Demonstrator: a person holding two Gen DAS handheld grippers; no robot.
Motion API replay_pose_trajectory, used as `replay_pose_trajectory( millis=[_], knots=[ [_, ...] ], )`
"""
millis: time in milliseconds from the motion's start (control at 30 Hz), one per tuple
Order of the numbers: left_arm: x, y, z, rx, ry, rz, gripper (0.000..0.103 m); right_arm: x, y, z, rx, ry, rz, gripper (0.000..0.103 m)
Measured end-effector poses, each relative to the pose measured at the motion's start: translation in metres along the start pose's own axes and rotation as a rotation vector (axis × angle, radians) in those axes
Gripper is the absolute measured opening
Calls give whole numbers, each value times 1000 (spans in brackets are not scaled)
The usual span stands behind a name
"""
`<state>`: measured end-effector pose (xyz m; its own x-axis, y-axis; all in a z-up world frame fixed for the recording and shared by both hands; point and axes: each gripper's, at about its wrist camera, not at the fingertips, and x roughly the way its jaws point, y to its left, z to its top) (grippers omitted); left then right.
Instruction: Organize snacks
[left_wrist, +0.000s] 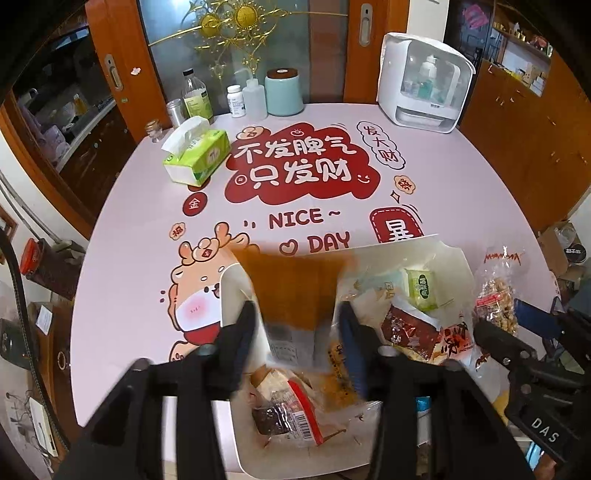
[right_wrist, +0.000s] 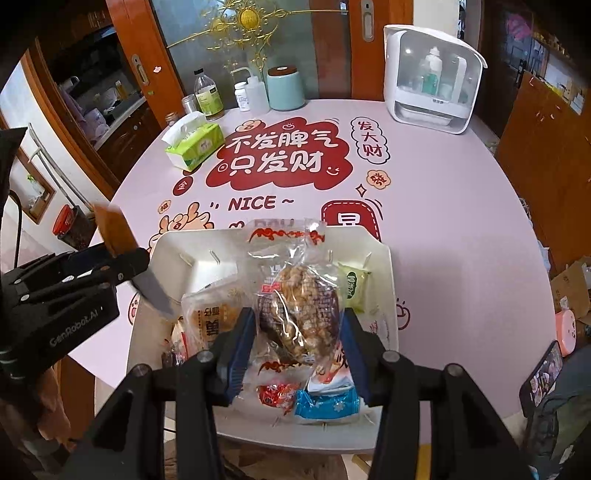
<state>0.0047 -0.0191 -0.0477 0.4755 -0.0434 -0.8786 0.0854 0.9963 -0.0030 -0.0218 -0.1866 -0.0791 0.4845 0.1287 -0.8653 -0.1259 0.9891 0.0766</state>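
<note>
Nearest: right claw (right_wrist: 297, 343), jaws partly apart, astride clear nut-brittle bag (right_wrist: 299, 310) over white bin (right_wrist: 384, 258). Left claw (left_wrist: 295, 347) wide; brown packet (left_wrist: 291, 288) blurred, seemingly loose above bin. Several snacks binned; tabletop (right_wrist: 461, 206) beyond shows no loose snacks.

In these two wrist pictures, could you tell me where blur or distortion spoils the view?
Left wrist view: the brown packet between the fingers is motion-smeared; the table edge bows from fisheye. Right wrist view: the nut snack bag is sharp, with glare on its wrapper.
</note>
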Motion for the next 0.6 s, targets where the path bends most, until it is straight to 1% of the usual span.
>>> replay_pose_trajectory(
  millis=[67, 133, 233, 300, 367, 400, 533, 600],
  knots=[
    [3, 1, 1, -5, 3, -32, 103, 5, 1, 1, -8, 6, 3, 55],
    [5, 2, 1, -7, 6, -37, 103, 11, 1, 2, -8, 18, -10, 59],
    [12, 0, 0, 12, 26, -10, 103, 15, 1, 1, -6, 30, -4, 61],
    [13, 1, -1, 10, 28, -11, 103, 16, 1, 0, -4, 28, -1, 64],
    [13, 2, -2, 4, 33, -24, 103, 17, 1, -2, 4, 34, 5, 74],
    [13, 3, -2, -3, 35, -37, 103, 18, 0, -3, 11, 39, 12, 75],
    [11, 6, -5, -29, 29, -75, 103, 20, 0, -7, 24, 45, 9, 76],
    [9, 8, -7, -37, 27, -82, 103, 20, 0, -9, 25, 48, 6, 76]
  ],
)
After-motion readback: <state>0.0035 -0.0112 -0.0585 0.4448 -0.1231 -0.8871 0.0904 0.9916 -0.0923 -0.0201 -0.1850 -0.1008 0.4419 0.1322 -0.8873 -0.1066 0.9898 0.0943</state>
